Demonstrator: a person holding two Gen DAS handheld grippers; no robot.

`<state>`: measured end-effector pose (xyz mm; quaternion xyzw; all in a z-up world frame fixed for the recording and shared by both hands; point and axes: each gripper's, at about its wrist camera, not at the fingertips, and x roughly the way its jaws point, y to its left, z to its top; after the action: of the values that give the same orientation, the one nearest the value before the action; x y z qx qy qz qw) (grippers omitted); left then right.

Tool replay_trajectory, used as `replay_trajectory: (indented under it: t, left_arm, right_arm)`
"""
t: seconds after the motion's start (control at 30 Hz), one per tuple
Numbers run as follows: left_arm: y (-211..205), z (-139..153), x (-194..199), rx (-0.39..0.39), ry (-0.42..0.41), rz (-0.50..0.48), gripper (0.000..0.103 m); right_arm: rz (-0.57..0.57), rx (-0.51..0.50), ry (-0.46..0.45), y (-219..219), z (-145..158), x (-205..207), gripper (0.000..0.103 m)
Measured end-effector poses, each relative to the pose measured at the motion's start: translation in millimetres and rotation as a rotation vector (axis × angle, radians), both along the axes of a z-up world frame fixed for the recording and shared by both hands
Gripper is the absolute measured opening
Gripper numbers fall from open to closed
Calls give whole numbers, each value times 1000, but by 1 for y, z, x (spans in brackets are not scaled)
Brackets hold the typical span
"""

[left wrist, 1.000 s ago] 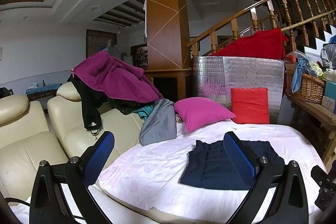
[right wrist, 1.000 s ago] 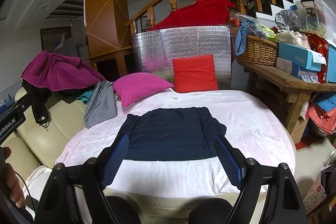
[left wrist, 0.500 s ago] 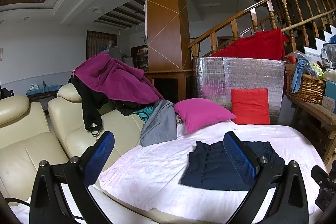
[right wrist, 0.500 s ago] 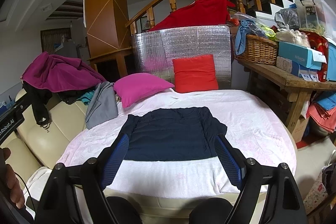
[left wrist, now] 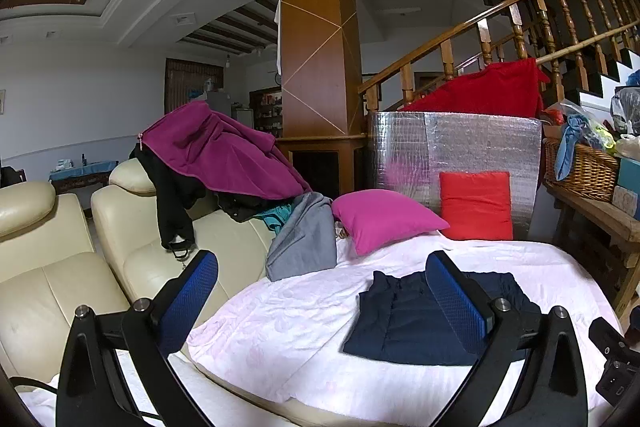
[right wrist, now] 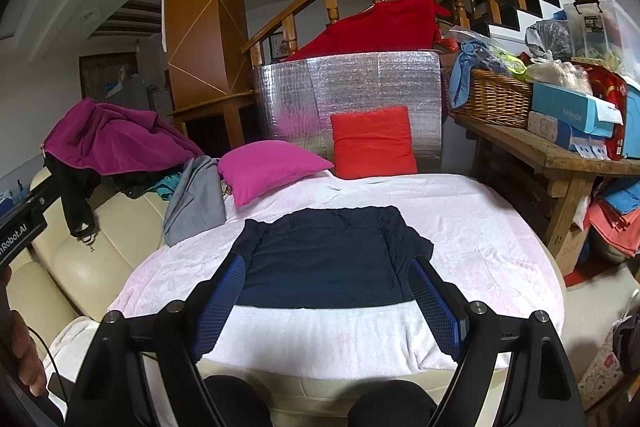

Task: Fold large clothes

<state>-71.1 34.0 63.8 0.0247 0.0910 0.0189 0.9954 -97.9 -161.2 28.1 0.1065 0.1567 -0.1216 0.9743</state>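
Note:
A dark navy garment [right wrist: 326, 259] lies folded flat in a rectangle on the pale pink sheet [right wrist: 472, 239] of the round bed; it also shows in the left wrist view [left wrist: 408, 319]. My right gripper [right wrist: 330, 307] is open and empty, held above the bed's near edge in front of the garment. My left gripper [left wrist: 320, 299] is open and empty, held left of the garment over the bed's left edge. A heap of unfolded clothes, with a magenta jacket [left wrist: 224, 151] on top and a grey garment [left wrist: 304, 239] beside it, lies on the sofa back.
A cream leather sofa [left wrist: 60, 267] stands left of the bed. A pink pillow [right wrist: 268, 167] and a red pillow [right wrist: 372, 143] lean against a silver foil panel [right wrist: 360, 83] at the back. A wooden bench [right wrist: 560, 155] with a wicker basket [right wrist: 492, 99] and boxes stands right.

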Motion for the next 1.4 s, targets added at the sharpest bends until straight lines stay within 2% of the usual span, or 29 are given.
replay_trajectory:
  t: [0.37,0.87,1.1,1.4]
  left_arm:
    - [-3,1,11,-13,4,0,103]
    - [-27,-3,59,13,60,-2,103]
    - [-26,-5,54,14,69,0,103]
    - [-25,-1,45,19,50,-9,103]
  right_arm:
    - [2,-8,11,-3,1,11,86]
    - [28,23,37,-22,3,67,86]
    - [50,16,59,-12,-5,73,86]
    - [25,28,37,-18,-3,59,86]
